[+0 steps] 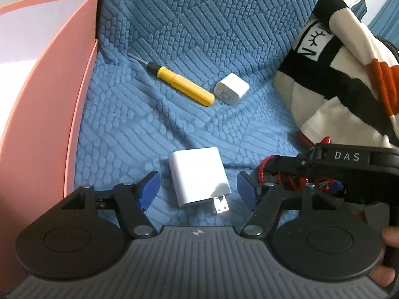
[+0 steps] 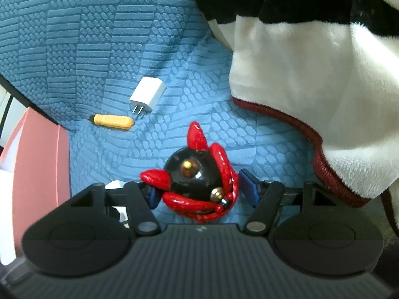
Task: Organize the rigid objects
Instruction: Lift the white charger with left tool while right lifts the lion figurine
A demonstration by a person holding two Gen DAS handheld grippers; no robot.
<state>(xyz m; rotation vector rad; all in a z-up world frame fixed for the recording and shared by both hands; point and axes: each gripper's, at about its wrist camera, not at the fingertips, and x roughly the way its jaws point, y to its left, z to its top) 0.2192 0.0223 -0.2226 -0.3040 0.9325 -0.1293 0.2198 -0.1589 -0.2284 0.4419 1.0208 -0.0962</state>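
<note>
Flat white square plug adapter (image 1: pixel 198 175) lies on blue textured sofa cover (image 1: pixel 174 37), between spread pads of left hand-held gripper (image 1: pixel 197 189), ungrasped. Right hand-held gripper (image 2: pixel 197 193), released, straddles glossy black-and-red figurine (image 2: pixel 199 186). Step: pre-grasp. Next: clench, carry toward pink box (image 1: pixel 37 87).

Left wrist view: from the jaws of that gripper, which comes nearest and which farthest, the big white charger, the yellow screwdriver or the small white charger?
1. big white charger, between the open jaws.
2. yellow screwdriver, ahead, near the middle.
3. small white charger, beside the screwdriver's right end; too close to call.
</note>
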